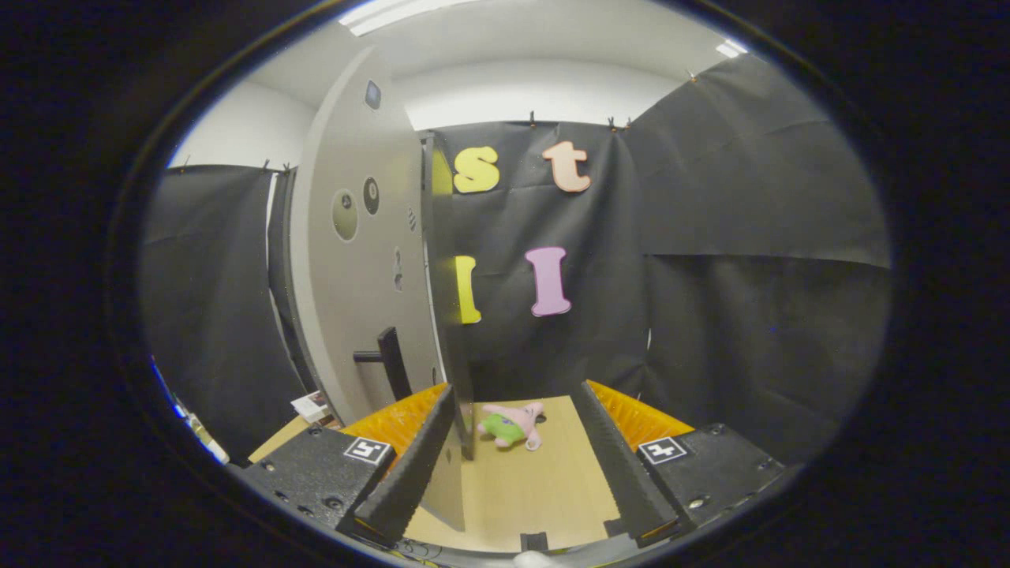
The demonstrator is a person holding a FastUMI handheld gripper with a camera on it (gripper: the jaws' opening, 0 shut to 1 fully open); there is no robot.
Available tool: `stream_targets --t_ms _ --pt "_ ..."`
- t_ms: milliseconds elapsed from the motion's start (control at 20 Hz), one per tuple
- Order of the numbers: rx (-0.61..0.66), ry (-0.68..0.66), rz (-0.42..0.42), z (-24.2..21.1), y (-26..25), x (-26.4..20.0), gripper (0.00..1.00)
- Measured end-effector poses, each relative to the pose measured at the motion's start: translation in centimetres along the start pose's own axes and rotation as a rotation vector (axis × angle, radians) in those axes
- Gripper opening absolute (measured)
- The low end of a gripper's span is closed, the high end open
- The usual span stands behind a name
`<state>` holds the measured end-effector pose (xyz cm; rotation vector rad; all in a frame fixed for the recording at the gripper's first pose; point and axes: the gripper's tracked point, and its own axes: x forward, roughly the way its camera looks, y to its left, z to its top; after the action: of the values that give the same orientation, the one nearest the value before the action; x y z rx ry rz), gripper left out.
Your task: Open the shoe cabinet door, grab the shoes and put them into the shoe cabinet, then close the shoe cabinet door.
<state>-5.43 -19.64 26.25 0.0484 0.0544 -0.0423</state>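
Door-opening step under way: the tall grey cabinet door [359, 260] with black bar handle [388, 361] stands ajar at ten o'clock. Gripper [513, 454] fingers spread, empty. Pink-and-green plush slipper [511, 424] lies just ahead, twelve o'clock; grasping it plausibly follows.

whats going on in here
A person is holding a hand-held gripper in front of a shoe cabinet. Its fingers are spread apart and grip nothing. The cabinet door stands swung open, its edge facing the camera and reaching down between the fingers, and its dark handle sits just above the left finger. Beyond the fingertips a small pink and green plush toy lies on the wooden surface.
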Motion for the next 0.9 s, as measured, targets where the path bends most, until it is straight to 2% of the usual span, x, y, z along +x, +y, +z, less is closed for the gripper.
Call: stream_targets --t_ms 350,700,900 --pt "-0.011 0.058 0.184 -1.6 2.6 4.3 0.99" --pt "-0.046 0.076 0.254 -1.4 4.3 4.6 0.97" --pt "-0.106 0.069 0.245 -1.4 5.2 4.4 0.94"
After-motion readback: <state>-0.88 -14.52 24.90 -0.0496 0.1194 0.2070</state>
